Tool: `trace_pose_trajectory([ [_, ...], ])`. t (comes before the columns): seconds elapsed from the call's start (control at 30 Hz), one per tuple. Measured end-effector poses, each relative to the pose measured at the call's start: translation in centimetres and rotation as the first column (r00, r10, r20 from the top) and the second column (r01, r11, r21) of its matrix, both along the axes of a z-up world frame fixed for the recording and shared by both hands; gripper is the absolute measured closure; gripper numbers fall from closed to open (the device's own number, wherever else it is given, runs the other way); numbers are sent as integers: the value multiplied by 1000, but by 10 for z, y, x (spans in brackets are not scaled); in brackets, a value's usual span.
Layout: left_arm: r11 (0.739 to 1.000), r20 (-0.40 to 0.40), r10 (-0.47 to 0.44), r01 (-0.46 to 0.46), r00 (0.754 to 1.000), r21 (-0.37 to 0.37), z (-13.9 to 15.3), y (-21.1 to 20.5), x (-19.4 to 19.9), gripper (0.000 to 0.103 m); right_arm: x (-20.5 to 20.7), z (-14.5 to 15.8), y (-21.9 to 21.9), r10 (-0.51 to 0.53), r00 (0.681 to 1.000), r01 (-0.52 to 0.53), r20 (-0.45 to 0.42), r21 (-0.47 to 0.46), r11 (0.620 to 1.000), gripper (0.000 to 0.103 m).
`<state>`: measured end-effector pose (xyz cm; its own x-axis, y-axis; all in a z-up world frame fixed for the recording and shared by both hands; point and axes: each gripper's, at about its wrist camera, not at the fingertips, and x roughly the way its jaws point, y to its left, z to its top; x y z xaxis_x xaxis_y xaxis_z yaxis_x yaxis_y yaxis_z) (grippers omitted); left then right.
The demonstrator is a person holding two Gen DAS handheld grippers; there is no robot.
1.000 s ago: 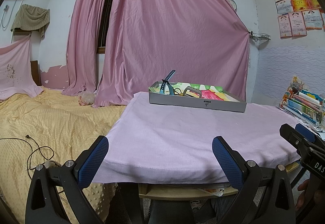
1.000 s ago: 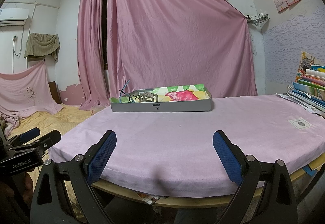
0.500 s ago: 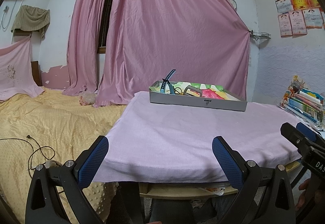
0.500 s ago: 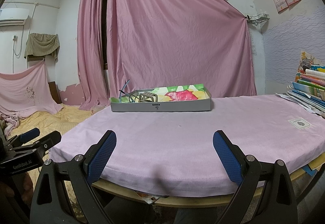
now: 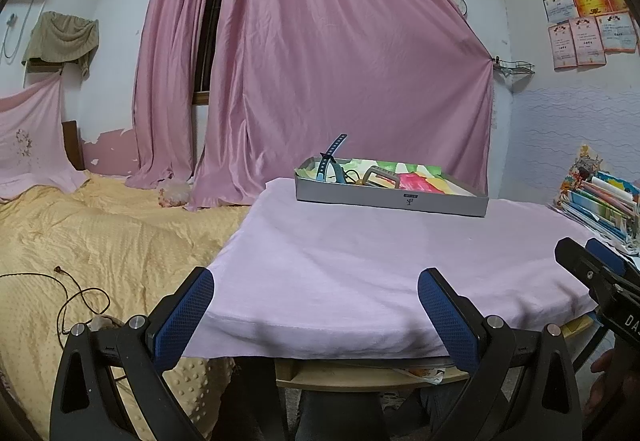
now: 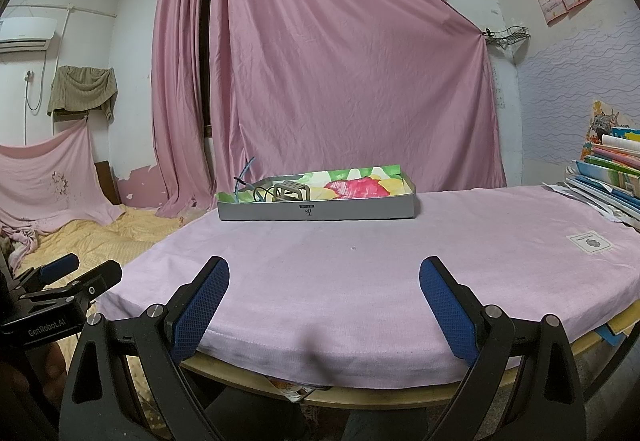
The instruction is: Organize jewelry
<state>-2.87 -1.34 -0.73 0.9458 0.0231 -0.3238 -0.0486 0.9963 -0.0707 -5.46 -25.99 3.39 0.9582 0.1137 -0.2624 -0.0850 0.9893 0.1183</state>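
Note:
A shallow grey box [image 5: 400, 199] [image 6: 320, 210] with a colourful flower lining stands on the far side of a table covered by a pink cloth [image 5: 380, 253] [image 6: 360, 265]. In its left end lie a blue watch strap [image 5: 330, 157] [image 6: 244, 173] that sticks up, a grey-brown band [image 5: 380, 177] [image 6: 291, 191] and a thin dark cord. My left gripper [image 5: 316, 295] is open at the table's near left edge, holding nothing. My right gripper [image 6: 324, 293] is open over the near edge, well short of the box. Each gripper appears at the side of the other's view.
A stack of books and papers [image 5: 600, 201] [image 6: 612, 177] sits at the table's right end. A bed with a yellow cover [image 5: 100, 233] and a loose cable [image 5: 68, 293] lies to the left. Pink curtains [image 6: 340, 81] hang behind the table.
The left wrist view has risen very slightly, so the box sits a little lower and farther. The right gripper has stayed still. Both stay open.

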Motion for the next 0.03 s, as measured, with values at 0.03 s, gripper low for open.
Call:
trace_pose_trajectory([
  [0.03, 1000, 0, 1, -1, 1000, 1, -1, 0, 0, 0, 0, 0, 0, 0, 1000, 0, 0, 0, 1000, 9],
])
